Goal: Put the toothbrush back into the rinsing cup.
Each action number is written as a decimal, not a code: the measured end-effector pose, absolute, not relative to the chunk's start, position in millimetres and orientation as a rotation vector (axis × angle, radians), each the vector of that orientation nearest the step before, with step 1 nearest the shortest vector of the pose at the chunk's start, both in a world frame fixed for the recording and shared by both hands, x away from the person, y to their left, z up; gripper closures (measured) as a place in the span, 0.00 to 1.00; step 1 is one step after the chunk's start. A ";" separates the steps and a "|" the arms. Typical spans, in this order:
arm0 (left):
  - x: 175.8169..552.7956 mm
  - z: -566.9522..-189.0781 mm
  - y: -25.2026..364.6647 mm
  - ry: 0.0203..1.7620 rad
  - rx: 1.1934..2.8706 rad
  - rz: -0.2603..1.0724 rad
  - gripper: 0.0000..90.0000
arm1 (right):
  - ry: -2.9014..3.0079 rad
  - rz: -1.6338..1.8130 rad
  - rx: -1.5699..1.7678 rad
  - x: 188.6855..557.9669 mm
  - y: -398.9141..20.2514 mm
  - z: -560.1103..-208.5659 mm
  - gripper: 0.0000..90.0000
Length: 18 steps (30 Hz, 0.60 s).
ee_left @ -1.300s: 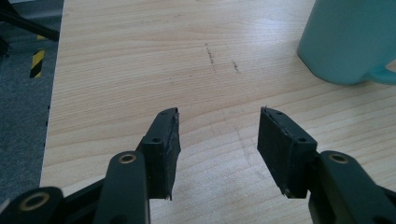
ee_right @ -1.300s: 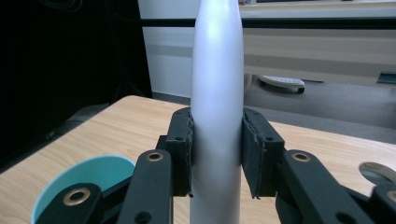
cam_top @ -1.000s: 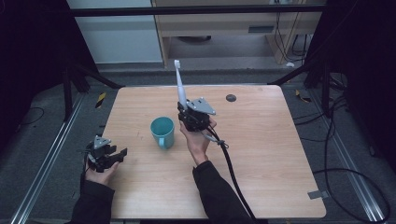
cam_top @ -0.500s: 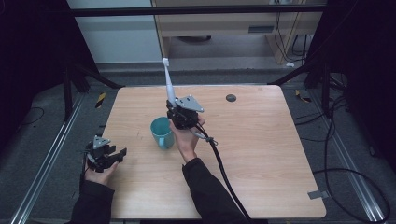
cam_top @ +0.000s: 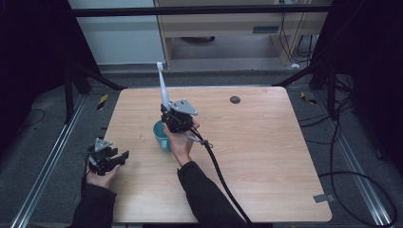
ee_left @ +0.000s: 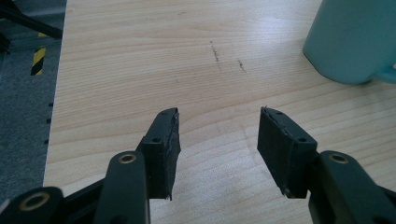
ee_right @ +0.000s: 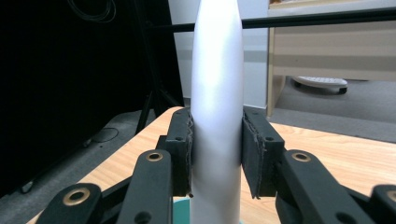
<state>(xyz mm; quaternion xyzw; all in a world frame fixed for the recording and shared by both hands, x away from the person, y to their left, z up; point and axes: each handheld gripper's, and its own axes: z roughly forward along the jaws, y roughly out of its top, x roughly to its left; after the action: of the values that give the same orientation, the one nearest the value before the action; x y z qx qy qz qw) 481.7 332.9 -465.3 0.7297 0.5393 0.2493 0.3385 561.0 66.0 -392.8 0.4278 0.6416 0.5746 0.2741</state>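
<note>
I've got the toothbrush (cam_top: 162, 85) clamped in the right gripper (ee_right: 215, 154), fingers (ee_right: 181, 149) pressed on both sides of its white handle. Long axis near upright, brush head up, leaning slightly toward the counter's far edge. Its lower end sits right over the teal cup (cam_top: 160, 136), which stands left of centre on the counter (cam_top: 266, 156). Key relation: cup is straight below the fingers, so I judge the next move is a plain drop along the handle's axis. Left gripper (ee_left: 217, 144) rests near the front-left corner, fingers wide and empty, cup well off to its right.
</note>
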 end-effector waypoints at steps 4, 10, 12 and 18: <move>481.4 -464.9 333.4 1.405 1.897 0.651 0.54 | 1.738 1.538 1.148 560.3 73.9 -397.4 0.74; 481.2 -464.5 333.7 1.404 1.897 0.654 0.54 | 1.776 1.507 1.144 560.4 82.7 -408.0 0.74; 481.3 -464.6 333.5 1.404 1.898 0.654 0.54 | 1.782 1.504 1.144 560.7 83.9 -411.7 0.74; 481.4 -464.9 332.9 1.403 1.902 0.655 0.54 | 1.811 1.480 1.183 562.2 82.1 -423.6 0.74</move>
<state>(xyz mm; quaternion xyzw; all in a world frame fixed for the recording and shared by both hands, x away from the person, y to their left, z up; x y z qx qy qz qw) 481.4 332.9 -464.9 0.7299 0.5386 0.2514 0.3376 562.2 82.1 -423.6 0.4363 0.6677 0.5456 0.2571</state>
